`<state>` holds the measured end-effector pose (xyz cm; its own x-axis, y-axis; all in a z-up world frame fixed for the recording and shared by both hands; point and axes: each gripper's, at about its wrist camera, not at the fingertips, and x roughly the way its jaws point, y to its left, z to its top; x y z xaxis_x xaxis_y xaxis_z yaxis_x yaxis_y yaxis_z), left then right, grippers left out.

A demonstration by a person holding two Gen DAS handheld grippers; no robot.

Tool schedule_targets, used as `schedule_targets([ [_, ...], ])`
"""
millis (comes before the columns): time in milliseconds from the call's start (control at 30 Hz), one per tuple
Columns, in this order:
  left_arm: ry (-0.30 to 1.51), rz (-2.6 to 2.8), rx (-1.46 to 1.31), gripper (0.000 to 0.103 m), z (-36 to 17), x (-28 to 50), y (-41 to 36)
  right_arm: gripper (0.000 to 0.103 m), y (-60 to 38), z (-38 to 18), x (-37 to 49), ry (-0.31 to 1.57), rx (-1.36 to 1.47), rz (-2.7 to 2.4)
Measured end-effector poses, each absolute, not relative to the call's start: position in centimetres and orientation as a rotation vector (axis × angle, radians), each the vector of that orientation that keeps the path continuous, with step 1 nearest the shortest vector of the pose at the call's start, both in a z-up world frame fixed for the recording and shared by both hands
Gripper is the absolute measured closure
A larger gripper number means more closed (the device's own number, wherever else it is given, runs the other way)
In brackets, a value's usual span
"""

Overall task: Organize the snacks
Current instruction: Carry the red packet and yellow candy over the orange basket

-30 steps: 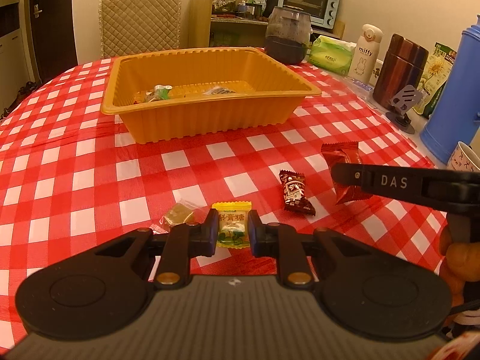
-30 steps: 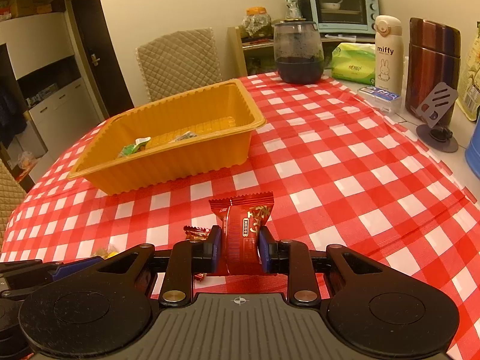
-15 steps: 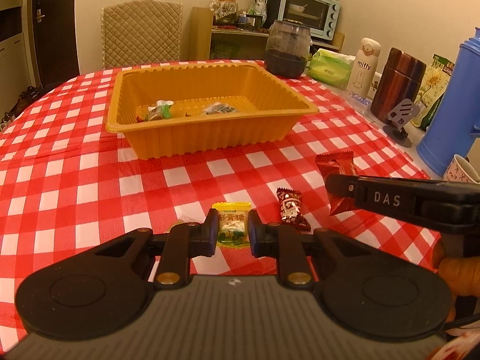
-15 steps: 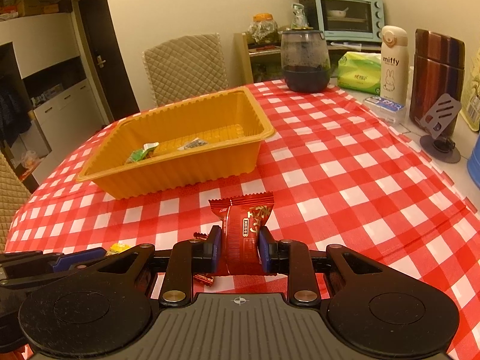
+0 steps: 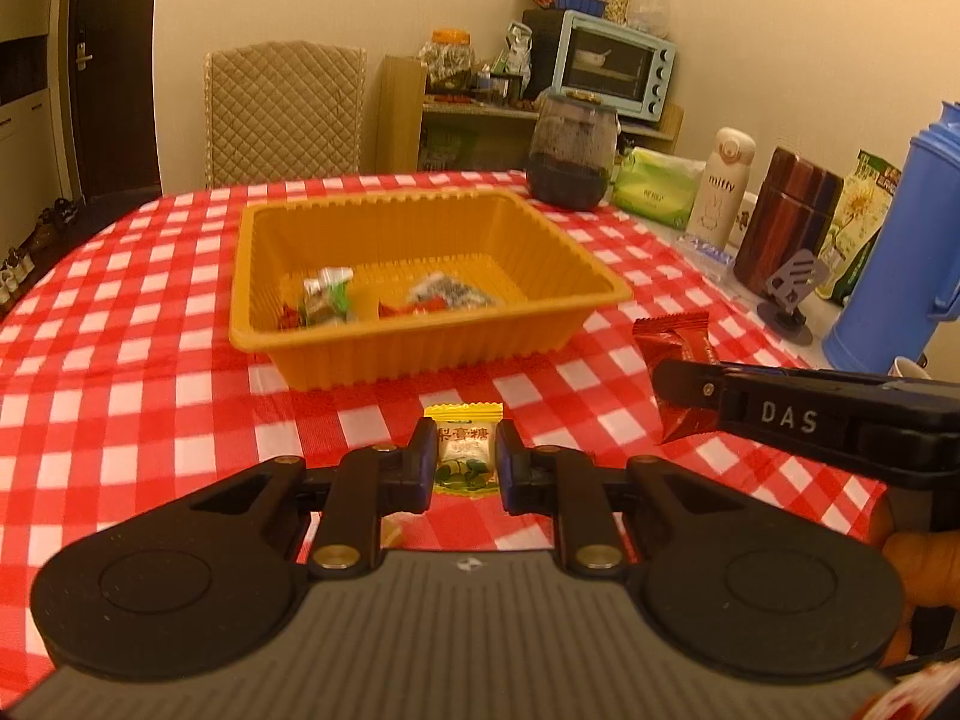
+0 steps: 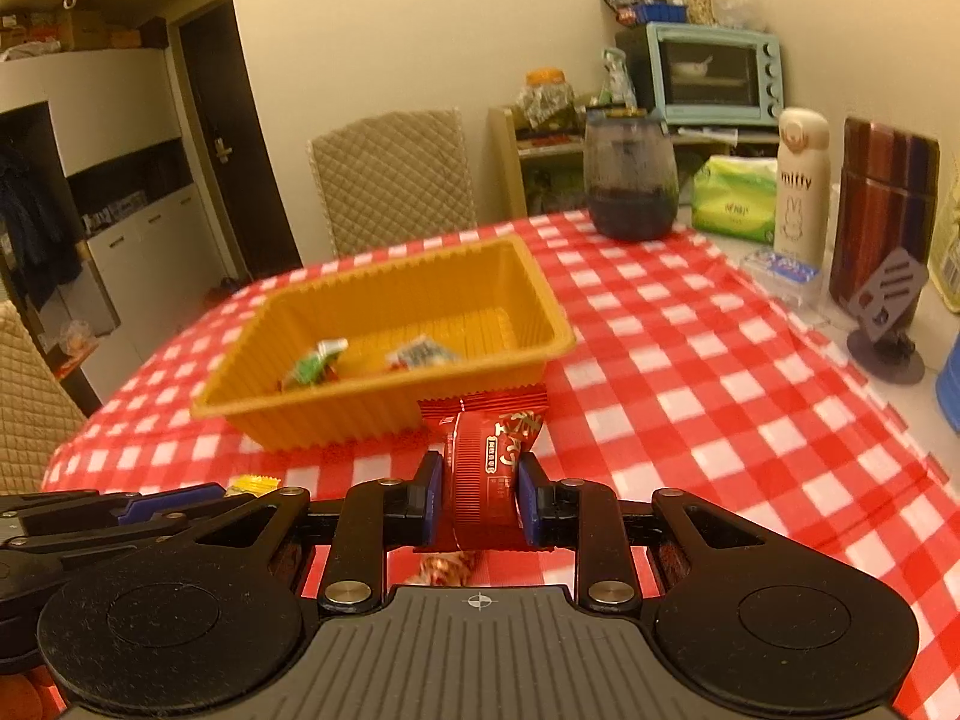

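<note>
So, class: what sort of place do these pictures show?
Most likely a home dining area: a table under a checked tablecloth, a padded chair, and a toaster oven on a shelf behind.

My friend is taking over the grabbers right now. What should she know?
Left gripper: shut on the yellow candy, lifted off the table.
Right gripper: shut on the red snack packet, also lifted.
Orange tray: ahead on the checked tablecloth, a few wrapped snacks already inside.
Left: drop both into the tray. Another wrapped candy shows below the right gripper.
</note>
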<state>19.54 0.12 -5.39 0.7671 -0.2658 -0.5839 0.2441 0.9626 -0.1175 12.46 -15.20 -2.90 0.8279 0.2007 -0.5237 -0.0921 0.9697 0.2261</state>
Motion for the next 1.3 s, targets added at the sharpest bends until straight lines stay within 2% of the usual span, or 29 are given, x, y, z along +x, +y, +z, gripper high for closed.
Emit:
schedule_targets([
  [700,0.544,-0.225,-0.058,0.085,-1.5,23.0,1.6,0.077,-15.4,1.7,17.3,0.467,0.197,0.163],
  [1300,0.533,-0.225,-0.083,0.085,-0.6,28.0,2.1,0.077,-14.1,1.0,22.2,0.509,0.173,0.162],
])
